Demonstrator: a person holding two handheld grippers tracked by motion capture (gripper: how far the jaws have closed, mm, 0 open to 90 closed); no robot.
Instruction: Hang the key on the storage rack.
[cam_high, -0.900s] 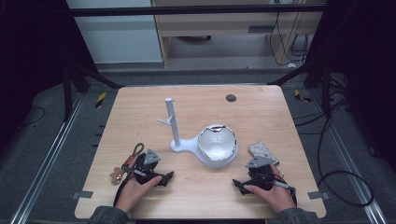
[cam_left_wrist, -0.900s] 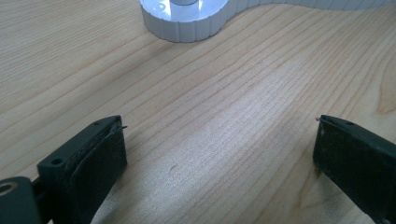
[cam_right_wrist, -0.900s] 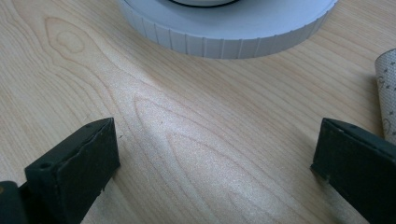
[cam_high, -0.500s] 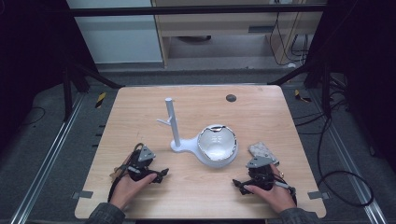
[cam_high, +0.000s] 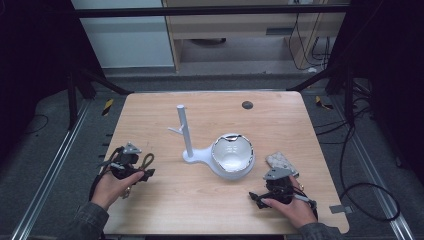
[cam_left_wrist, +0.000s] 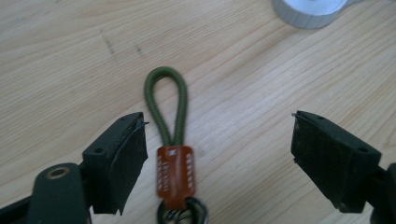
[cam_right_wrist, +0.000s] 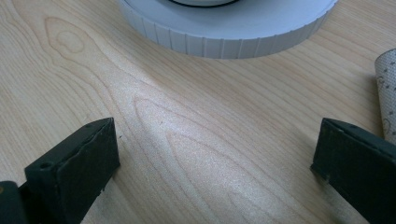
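A key strap (cam_left_wrist: 172, 126) of green cord, with a brown leather tag and a black ring, lies flat on the wooden table (cam_high: 200, 200). My left gripper (cam_left_wrist: 217, 154) straddles it with the jaws apart, the left pad close beside the tag but not pressing it. In the high view the left gripper (cam_high: 141, 171) sits at the table's left edge, the strap's loop (cam_high: 148, 159) poking out beside it. My right gripper (cam_right_wrist: 215, 158) stands open over bare wood, facing the ribbed rim of a white bowl (cam_right_wrist: 224, 32). From above, the right gripper (cam_high: 260, 194) rests front right.
A white stand with an upright branched post (cam_high: 184, 131) and the white bowl (cam_high: 232, 159) occupy the table's middle. A patterned pouch (cam_high: 281, 161) lies right of the bowl, next to the right hand. A small dark disc (cam_high: 247, 105) sits near the far edge.
My left hand has shifted left and slightly away from the front edge, coming over the key strap. The right hand and the other objects have stayed put.
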